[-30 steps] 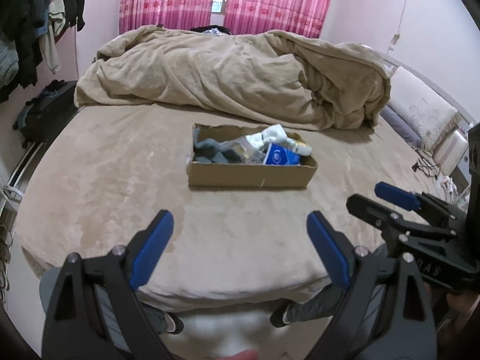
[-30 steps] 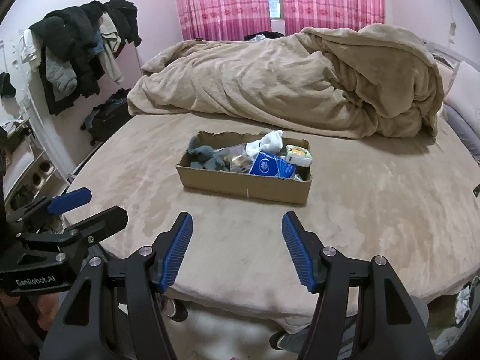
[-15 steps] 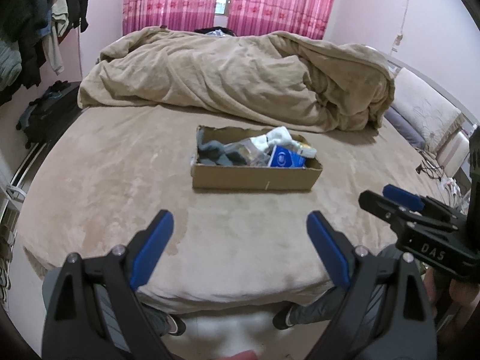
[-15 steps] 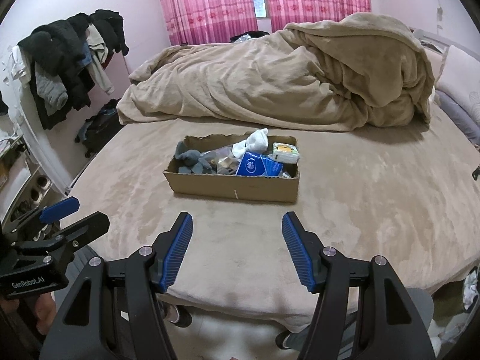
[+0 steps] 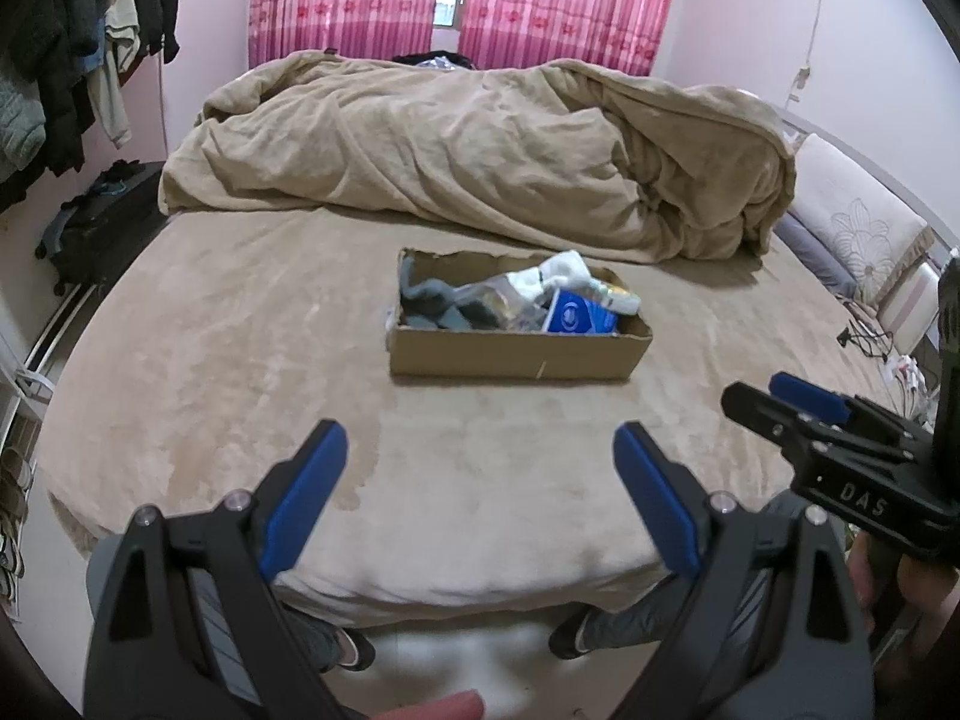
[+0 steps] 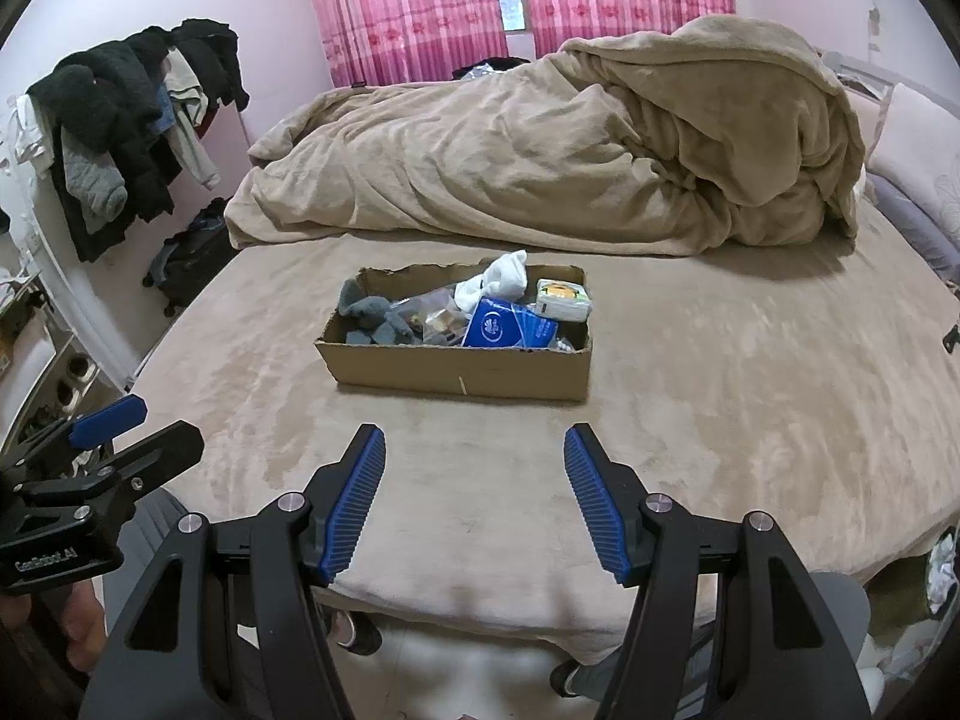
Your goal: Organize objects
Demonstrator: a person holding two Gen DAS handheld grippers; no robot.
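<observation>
A shallow cardboard box (image 5: 516,354) (image 6: 456,369) sits on the tan bed. It holds grey socks (image 6: 372,321), a white sock (image 6: 501,279), a clear bag (image 6: 435,312), a blue packet (image 6: 501,324) and a small white and green pack (image 6: 564,299). My left gripper (image 5: 480,468) is open and empty, short of the box near the bed's front edge. My right gripper (image 6: 474,462) is open and empty, also short of the box. It shows from the side in the left wrist view (image 5: 774,399), and the left gripper shows from the side in the right wrist view (image 6: 147,429).
A heaped tan duvet (image 5: 480,162) (image 6: 570,150) fills the far half of the bed. Pillows (image 5: 852,222) lie at the right. Clothes (image 6: 126,120) hang on a rack at the left, above a black suitcase (image 5: 90,228). Pink curtains (image 6: 516,0) cover the back window.
Both grippers have risen and tilted a little, so the box sits lower in both views. Both stay open and empty. Nothing on the bed has moved.
</observation>
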